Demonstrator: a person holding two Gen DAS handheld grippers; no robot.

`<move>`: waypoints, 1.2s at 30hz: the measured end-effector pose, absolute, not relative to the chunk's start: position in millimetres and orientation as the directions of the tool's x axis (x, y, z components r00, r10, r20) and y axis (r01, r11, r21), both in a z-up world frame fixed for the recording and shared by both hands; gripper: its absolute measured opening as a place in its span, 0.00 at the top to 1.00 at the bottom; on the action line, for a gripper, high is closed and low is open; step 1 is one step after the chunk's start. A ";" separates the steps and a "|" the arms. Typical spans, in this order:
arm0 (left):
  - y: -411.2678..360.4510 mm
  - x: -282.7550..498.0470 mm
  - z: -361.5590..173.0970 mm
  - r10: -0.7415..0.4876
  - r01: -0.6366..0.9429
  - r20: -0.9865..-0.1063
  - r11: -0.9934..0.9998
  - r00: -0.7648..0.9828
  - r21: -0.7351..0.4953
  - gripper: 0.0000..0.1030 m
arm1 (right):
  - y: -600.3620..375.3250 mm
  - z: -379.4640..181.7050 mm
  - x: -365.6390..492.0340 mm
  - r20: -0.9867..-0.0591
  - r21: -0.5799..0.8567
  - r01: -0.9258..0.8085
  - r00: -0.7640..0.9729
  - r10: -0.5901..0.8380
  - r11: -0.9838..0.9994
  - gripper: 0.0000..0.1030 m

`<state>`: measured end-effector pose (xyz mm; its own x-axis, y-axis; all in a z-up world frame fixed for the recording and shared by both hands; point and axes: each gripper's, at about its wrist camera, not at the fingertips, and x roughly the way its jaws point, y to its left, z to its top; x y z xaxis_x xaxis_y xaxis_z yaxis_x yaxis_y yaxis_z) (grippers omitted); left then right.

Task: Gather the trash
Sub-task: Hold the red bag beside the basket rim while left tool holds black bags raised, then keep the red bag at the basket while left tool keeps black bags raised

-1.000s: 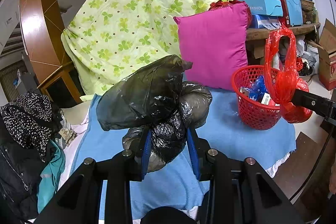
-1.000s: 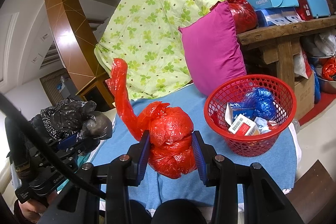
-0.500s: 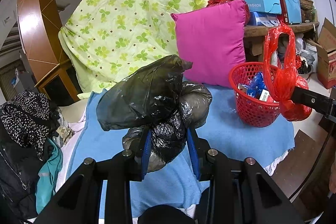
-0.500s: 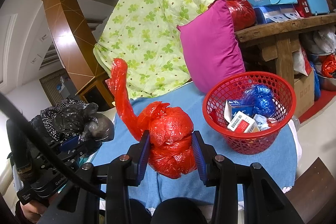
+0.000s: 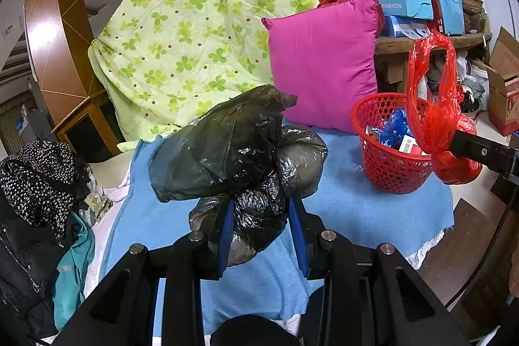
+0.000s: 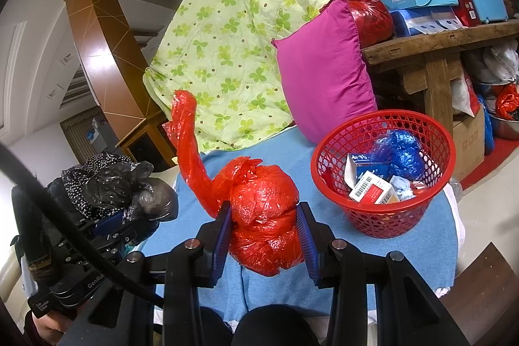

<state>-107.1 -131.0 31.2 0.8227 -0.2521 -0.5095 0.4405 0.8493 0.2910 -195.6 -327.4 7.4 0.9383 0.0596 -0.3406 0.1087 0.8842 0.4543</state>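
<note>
Holding a black trash bag [image 5: 240, 164] tight in my left gripper [image 5: 261, 235], I keep it up in the air over the blue blanket [image 5: 363, 209]. My right gripper [image 6: 266, 232] squeezes a red trash bag [image 6: 264, 216] between its two blue pads, just left of the red basket [image 6: 382, 216]. The basket sits on the blanket by the pink pillow [image 6: 324, 77] and has a blue bag and small boxes inside.

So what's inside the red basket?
The red basket holds a crumpled blue plastic bag, a blue and white box, a red and white box with a barcode and pale crumpled paper. Anything underneath is covered.
</note>
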 end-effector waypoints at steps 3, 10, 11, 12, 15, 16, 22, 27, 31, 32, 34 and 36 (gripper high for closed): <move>-131.0 -106.9 30.7 -0.255 0.443 -0.512 0.849 0.820 0.287 0.66 | -327.1 6.6 -196.2 -0.341 0.454 0.110 0.938 0.059 0.884 0.60; -131.6 -106.7 29.8 -0.255 0.445 -0.513 0.848 0.819 0.290 0.66 | -327.8 5.2 -196.7 -0.342 0.457 0.110 0.938 0.060 0.883 0.60; -131.9 -106.6 29.6 -0.255 0.445 -0.513 0.847 0.820 0.291 0.66 | -327.5 5.6 -196.8 -0.341 0.456 0.110 0.938 0.059 0.883 0.60; -131.5 -107.2 29.5 -0.256 0.447 -0.514 0.846 0.819 0.290 0.66 | -327.5 5.6 -196.8 -0.342 0.454 0.111 0.938 0.057 0.884 0.60; -131.9 -107.1 29.6 -0.258 0.450 -0.514 0.844 0.818 0.292 0.66 | -327.4 5.4 -196.9 -0.341 0.457 0.111 0.938 0.059 0.883 0.60; -131.8 -107.4 29.5 -0.258 0.450 -0.513 0.843 0.819 0.294 0.66 | -327.2 5.5 -196.9 -0.341 0.455 0.111 0.938 0.057 0.884 0.60; -130.2 -109.0 28.0 -0.261 0.454 -0.514 0.840 0.817 0.296 0.66 | -327.7 4.3 -198.4 -0.342 0.457 0.113 0.938 0.057 0.883 0.60; -130.6 -109.8 27.6 -0.262 0.457 -0.515 0.838 0.816 0.298 0.66 | -328.5 4.4 -198.2 -0.342 0.459 0.112 0.938 0.058 0.881 0.60; -131.2 -109.8 27.8 -0.263 0.459 -0.516 0.837 0.815 0.298 0.66 | -328.5 4.4 -198.1 -0.342 0.459 0.113 0.938 0.058 0.881 0.60; -131.2 -110.2 27.8 -0.263 0.459 -0.515 0.837 0.816 0.299 0.66 | -328.5 4.4 -198.1 -0.342 0.460 0.113 0.938 0.058 0.881 0.60; -130.5 -110.2 28.1 -0.265 0.460 -0.514 0.836 0.816 0.299 0.66 | -328.2 4.7 -198.0 -0.342 0.459 0.113 0.938 0.058 0.881 0.60; -131.1 -110.2 28.1 -0.264 0.459 -0.514 0.836 0.816 0.300 0.66 | -328.4 4.6 -197.9 -0.342 0.460 0.111 0.938 0.060 0.881 0.60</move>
<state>-110.2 -131.1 28.1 0.8160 -0.2639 -0.5143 0.4595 0.8360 0.3000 -197.9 -328.4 4.6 0.9378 0.0604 -0.3419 0.1111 0.8807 0.4604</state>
